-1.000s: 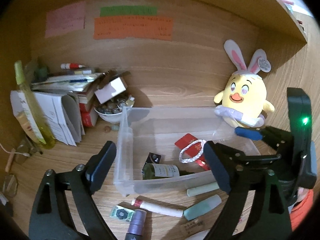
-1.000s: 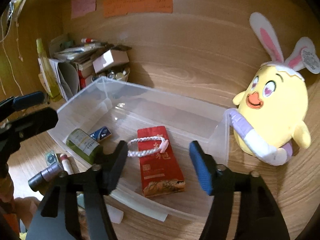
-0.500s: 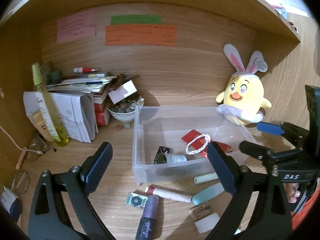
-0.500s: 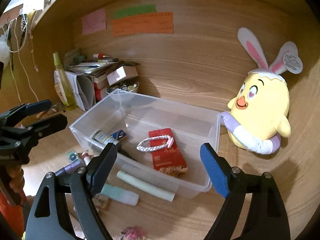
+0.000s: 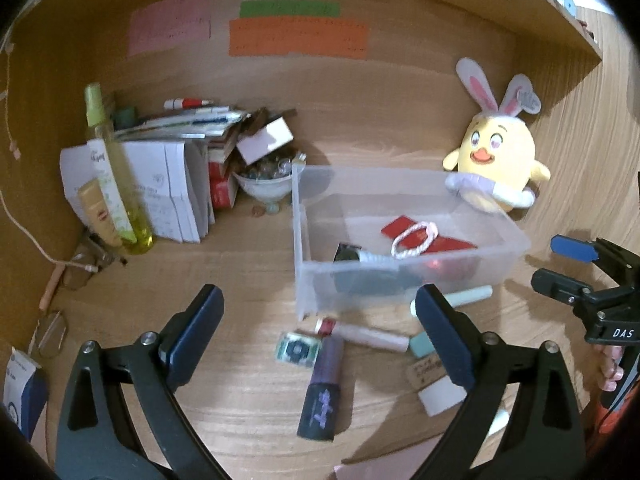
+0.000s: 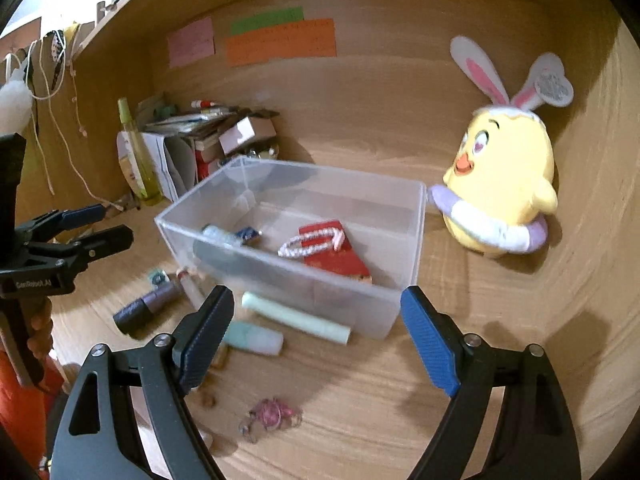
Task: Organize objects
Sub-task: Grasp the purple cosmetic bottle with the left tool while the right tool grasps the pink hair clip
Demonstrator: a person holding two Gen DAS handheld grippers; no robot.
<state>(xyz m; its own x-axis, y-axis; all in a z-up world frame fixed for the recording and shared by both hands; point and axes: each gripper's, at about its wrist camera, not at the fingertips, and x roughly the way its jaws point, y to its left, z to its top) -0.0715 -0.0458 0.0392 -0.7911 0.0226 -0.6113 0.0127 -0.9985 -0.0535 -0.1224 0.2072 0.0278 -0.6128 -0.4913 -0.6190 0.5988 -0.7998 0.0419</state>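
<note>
Clear plastic forms the box [image 5: 404,276] that we see standing on the wooden desk [image 5: 248,280], just beside a yellow plush chick [image 5: 496,160] with rabbit ears. Inside the box we see a red packet [image 6: 336,254] with a white beaded bracelet [image 6: 312,242] lying on it, and a small bottle [image 5: 360,256] near the left wall.

Loose items lie on the desk in front of the box:
- a purple tube [image 5: 322,392], nearest the left gripper
- a small patterned square [image 5: 298,350], touching the purple tube's cap end
- a pale stick with a red end [image 5: 360,334]
- two mint green sticks [image 6: 296,318], close along the box's front wall
- a pink tangle [image 6: 270,416], well apart from the box

We note that the left gripper [image 5: 320,338] hovers above the purple tube with its jaws wide apart and nothing between them. The right gripper [image 6: 316,336] also stands with jaws spread and empty, aimed at the box's front corner
</note>
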